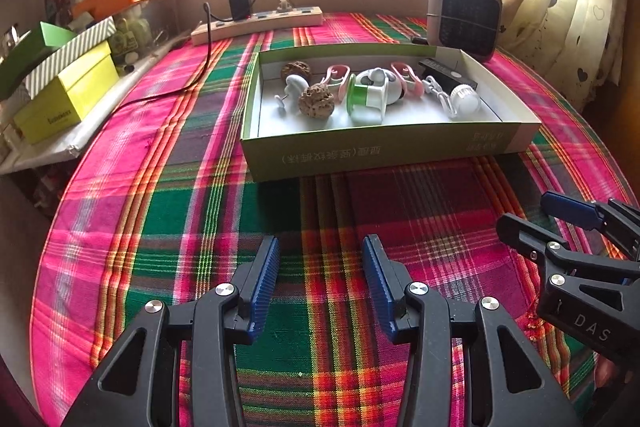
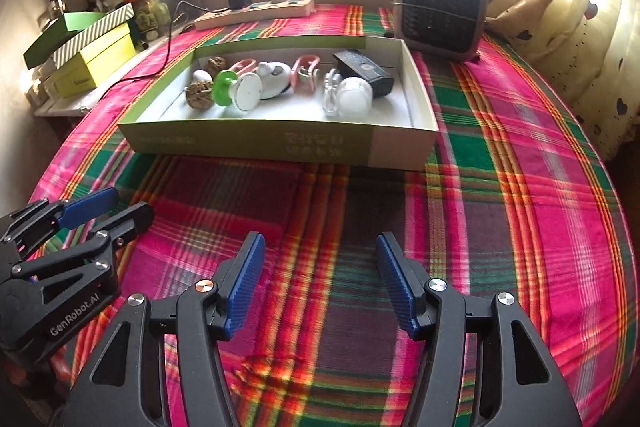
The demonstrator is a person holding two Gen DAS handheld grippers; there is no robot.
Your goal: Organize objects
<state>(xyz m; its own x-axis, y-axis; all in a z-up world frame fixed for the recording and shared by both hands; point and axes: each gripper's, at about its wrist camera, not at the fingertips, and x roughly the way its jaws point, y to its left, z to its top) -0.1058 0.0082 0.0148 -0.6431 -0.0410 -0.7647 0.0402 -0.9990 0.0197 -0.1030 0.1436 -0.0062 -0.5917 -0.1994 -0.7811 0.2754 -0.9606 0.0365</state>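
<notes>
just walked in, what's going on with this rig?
Nothing is being handled right now. A person holds both grippers over the plaid tablecloth, short of the green cardboard tray. Left gripper and right gripper are open and empty. The small items, including the two walnuts, pink clips and black device, lie inside the tray.

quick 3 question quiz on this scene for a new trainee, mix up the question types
1. True or false: the left gripper is shut on a walnut.
2. Where do the two walnuts lie? A) on the cloth B) in the green box C) on the power strip
3. Fill in: the heater stands ____ the box, at its far right corner.

Key: 1 false, both it and the right gripper are open and empty; 2 B; 3 behind.
</notes>
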